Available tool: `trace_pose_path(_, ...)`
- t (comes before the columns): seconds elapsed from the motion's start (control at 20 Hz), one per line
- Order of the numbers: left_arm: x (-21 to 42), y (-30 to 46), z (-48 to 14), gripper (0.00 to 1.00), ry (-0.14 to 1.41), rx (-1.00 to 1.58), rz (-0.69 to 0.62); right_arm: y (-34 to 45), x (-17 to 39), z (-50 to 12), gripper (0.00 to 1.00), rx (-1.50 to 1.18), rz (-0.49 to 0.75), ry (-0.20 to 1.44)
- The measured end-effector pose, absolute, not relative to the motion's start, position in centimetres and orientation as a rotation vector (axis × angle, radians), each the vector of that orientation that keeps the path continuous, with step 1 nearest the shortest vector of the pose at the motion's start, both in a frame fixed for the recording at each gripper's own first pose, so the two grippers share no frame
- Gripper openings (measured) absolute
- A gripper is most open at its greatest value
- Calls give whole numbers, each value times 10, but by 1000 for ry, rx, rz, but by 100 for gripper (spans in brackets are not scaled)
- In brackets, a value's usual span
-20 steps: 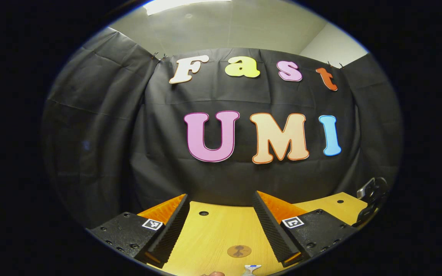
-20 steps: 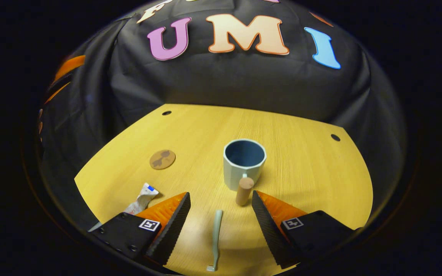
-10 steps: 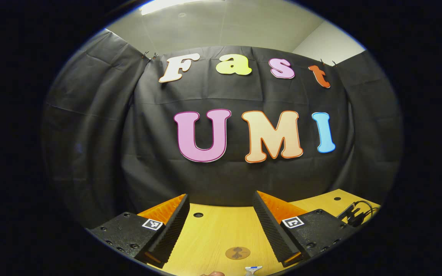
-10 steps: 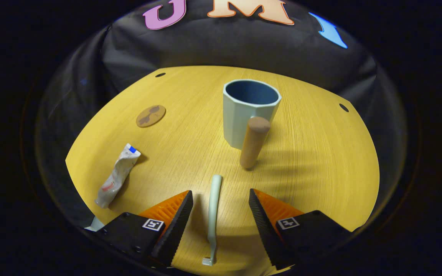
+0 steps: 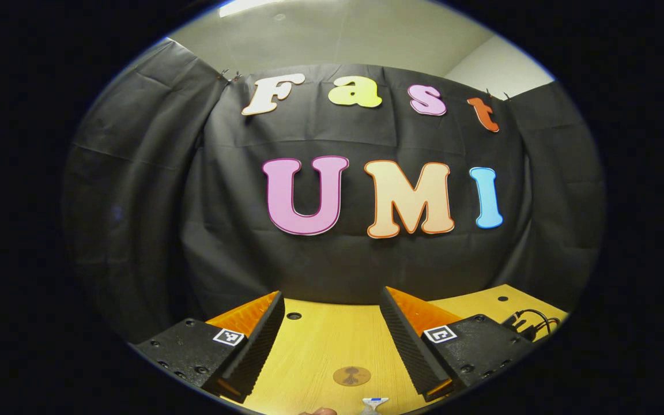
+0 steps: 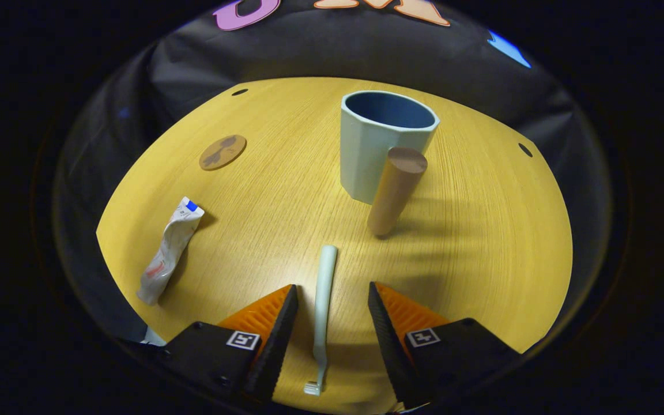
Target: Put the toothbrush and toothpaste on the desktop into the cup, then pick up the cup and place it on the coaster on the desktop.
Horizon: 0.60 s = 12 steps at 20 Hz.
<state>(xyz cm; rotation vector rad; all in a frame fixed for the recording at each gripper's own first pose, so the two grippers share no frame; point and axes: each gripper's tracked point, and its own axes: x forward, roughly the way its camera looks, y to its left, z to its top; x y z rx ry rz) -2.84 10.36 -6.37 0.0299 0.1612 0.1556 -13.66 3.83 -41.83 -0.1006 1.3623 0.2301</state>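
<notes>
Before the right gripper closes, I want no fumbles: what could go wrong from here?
1. The toothbrush lies flat on the table between the right gripper's open fingers; a thin, low handle may slip or pivot out as they shut.
2. The fingers may scrape the table.
3. Lifted by mid-handle, the toothbrush could swing into the cup's handle, which faces the gripper.
</notes>
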Motion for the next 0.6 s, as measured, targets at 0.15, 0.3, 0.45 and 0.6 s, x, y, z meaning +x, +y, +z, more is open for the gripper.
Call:
trace_pose_path(0.15, -34, 102, -71, 96, 180, 45, 156, 36, -139, -420, 47, -92, 227, 1410)
trace_pose_path(0.3, -36, 95, -75, 99, 194, 47, 140, 34, -139, -419, 24, -50, 216, 1436)
trace_pose_path(0.45, -37, 90, -82, 96, 209, 48, 124, 37, -140, -419, 8, -21, 234, 1454)
trace_pose_path(0.6, -38, 81, -102, 96, 253, 45, 86, 39, -139, -420, 3, -15, 233, 1458)
